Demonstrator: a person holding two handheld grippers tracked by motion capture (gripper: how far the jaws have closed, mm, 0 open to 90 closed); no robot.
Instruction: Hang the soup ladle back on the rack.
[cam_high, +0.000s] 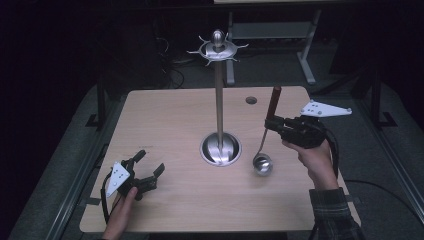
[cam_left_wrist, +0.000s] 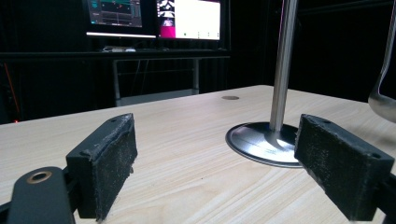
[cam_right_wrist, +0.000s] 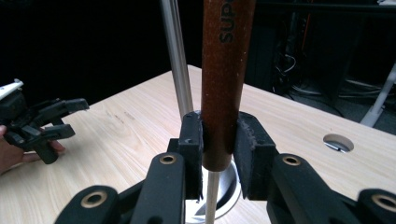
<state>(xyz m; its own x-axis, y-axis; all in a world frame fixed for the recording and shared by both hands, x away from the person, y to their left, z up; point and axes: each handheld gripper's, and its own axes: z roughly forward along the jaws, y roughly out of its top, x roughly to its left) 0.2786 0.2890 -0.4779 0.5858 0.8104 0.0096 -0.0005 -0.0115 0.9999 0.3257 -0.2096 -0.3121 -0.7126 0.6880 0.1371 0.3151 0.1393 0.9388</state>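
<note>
Resting low at the table's near-left corner, the left gripper (cam_high: 150, 172) has its jaws spread wide on nothing. To hang the ladle (cam_high: 263, 150) well, keep it upright and clear of the stand (cam_high: 219, 100). Right gripper (cam_right_wrist: 219, 140) clamps its brown handle, bowl just above the table

1 high camera above the table (cam_high: 165, 200), 2 low gripper cameras close in, all sharing the steel stand (cam_high: 220, 145)
</note>
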